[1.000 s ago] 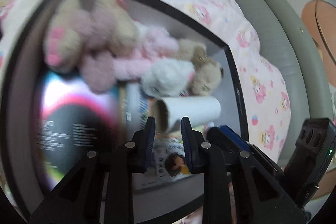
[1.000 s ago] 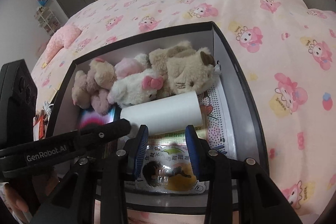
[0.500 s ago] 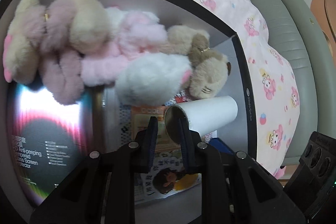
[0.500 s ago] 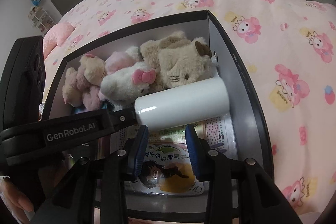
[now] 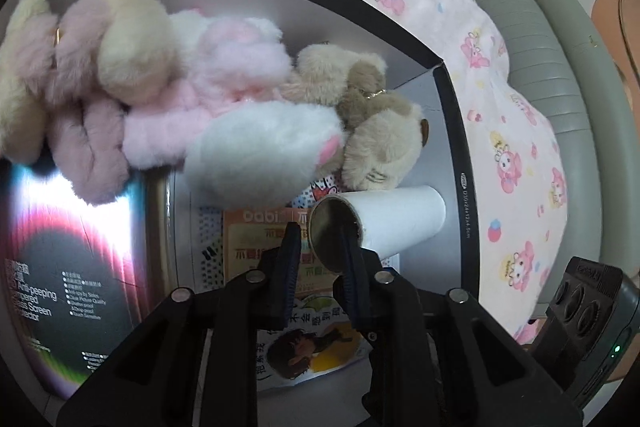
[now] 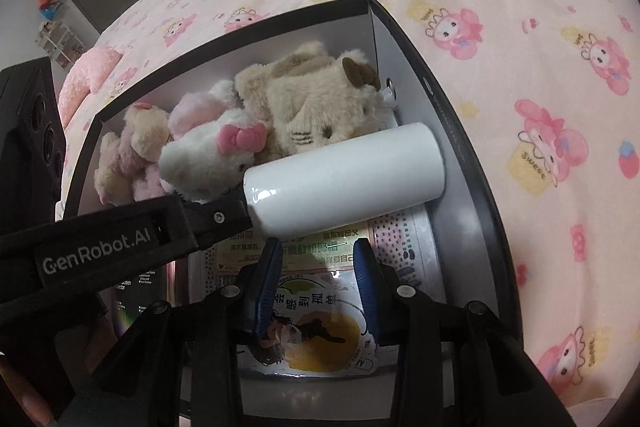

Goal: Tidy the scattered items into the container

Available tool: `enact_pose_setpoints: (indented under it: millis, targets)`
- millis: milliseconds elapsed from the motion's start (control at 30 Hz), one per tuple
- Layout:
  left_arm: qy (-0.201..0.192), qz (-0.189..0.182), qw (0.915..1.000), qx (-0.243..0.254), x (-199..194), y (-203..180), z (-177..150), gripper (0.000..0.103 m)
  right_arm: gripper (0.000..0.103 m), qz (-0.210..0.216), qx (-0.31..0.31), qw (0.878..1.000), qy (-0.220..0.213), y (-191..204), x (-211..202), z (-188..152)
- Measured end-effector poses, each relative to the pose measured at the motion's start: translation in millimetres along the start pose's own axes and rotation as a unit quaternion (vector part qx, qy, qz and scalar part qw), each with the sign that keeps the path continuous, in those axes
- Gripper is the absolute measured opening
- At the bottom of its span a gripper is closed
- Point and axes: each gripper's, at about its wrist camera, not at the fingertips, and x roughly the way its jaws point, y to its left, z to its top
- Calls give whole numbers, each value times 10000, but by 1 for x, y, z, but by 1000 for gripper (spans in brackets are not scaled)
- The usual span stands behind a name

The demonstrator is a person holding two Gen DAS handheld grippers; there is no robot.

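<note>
A white paper roll [image 5: 400,223] lies across the black box [image 5: 452,131], over flat packets and in front of the plush toys [image 5: 248,147]. My left gripper [image 5: 320,259] is shut on the rim of the roll's open end, one finger outside and one across the cardboard core. In the right wrist view the roll [image 6: 344,179] hangs from the left gripper's fingertips [image 6: 236,215] just above the packets. My right gripper [image 6: 318,259] stands open and holds nothing, over a printed snack packet [image 6: 316,331] near the box's front wall.
Several plush toys [image 6: 304,115] fill the back of the box [image 6: 436,83]. A dark screen-protector pack [image 5: 60,287] lies on its left side. Pink patterned bedding [image 6: 540,87] surrounds the box; a grey padded bed frame [image 5: 560,39] runs along the right.
My left gripper moved in on the roll's open end and its jaws closed on the rim. The roll now sits higher and further right in the right wrist view. The right gripper stayed open.
</note>
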Motion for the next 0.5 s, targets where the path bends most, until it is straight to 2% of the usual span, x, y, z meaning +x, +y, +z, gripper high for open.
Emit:
enact_pose_setpoints:
  millis: [100, 233, 367, 433, 500]
  targets:
    - [-24, -86, 10000, -14, -7, 5, -2, 18, 33, 136, 148, 9998, 36, -4, 0, 0]
    - [-388, -12, 9991, 195, -35, 12, -20, 23, 33, 114, -15, 9998, -138, 4, -12, -5]
    - [-905, 315, 9938, 572, -76, 14, -48, 31, 35, -51, -285, 9983, -500, 18, -34, -17]
    - [-1188, 466, 9891, 740, -96, 12, -65, 35, 42, -251, -445, 9964, -682, 26, -46, -21]
    - [-1372, 579, 9852, 851, -112, 11, -80, 38, 43, -334, -525, 9941, -890, 32, -61, -26]
